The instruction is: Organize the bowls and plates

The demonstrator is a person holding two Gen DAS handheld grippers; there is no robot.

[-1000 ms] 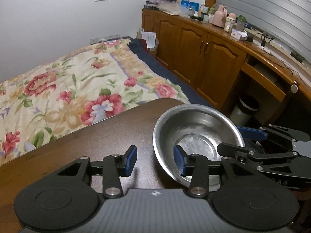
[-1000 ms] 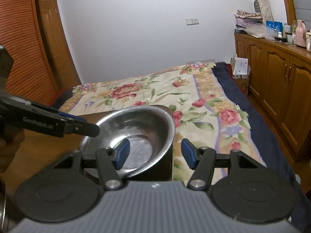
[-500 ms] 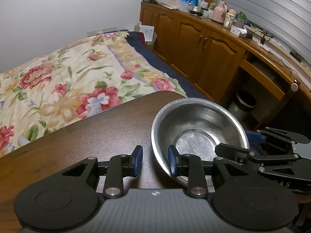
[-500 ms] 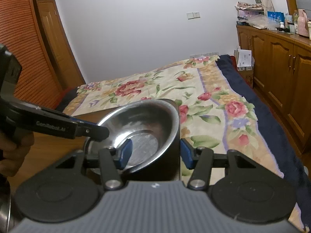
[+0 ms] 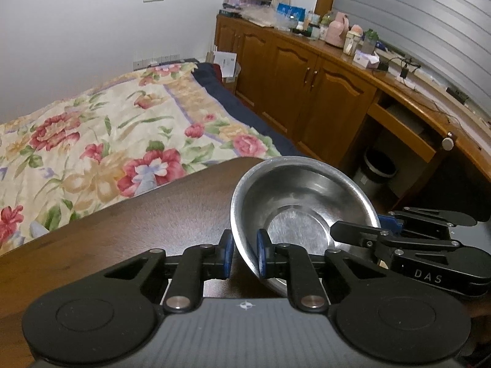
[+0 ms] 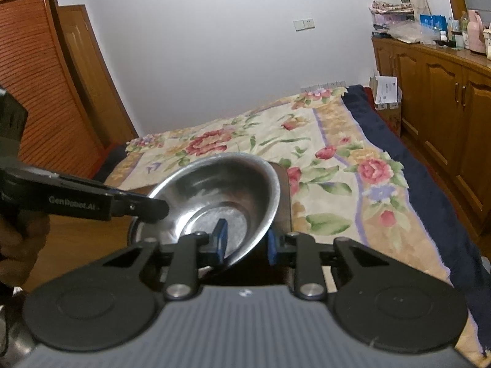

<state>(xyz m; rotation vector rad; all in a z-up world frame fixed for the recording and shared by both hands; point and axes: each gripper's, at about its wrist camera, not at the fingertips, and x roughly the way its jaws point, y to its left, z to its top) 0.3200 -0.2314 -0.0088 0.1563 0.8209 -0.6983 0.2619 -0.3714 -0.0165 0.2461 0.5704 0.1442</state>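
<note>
Bowl: a steel bowl [image 5: 302, 211] is held at the far corner of the dark wooden desk [image 5: 122, 239], close to the edge that faces the bed [image 5: 101, 141]; whether its base touches the desk cannot be told.
Pointing: the mouth is turned up and tipped, and each wrist view looks into the hollow; being round, the bowl has no long axis, only its rim plane, which is slanted.
Left tool: the left tool [image 5: 242, 253] is drawn narrow on the bowl's rim, one blue pad outside the wall and one inside.
Right tool: the right tool [image 6: 245, 242] is likewise drawn in on the opposite rim, one pad inside the bowl and one outside.
Step in hand: the bowl is judged to be gripped from two sides, ready to be carried or passed from one tool to the other.
Next move: one grip would probably have to be let go before the bowl is taken to its stack; no other bowl or plate is clearly seen, so the target cannot be named.
Risk: a thin, slick rim may slip if the tilt is increased.
Surroundings: wooden cupboards [image 5: 310, 92] stand along the wall beyond the bed.
</note>
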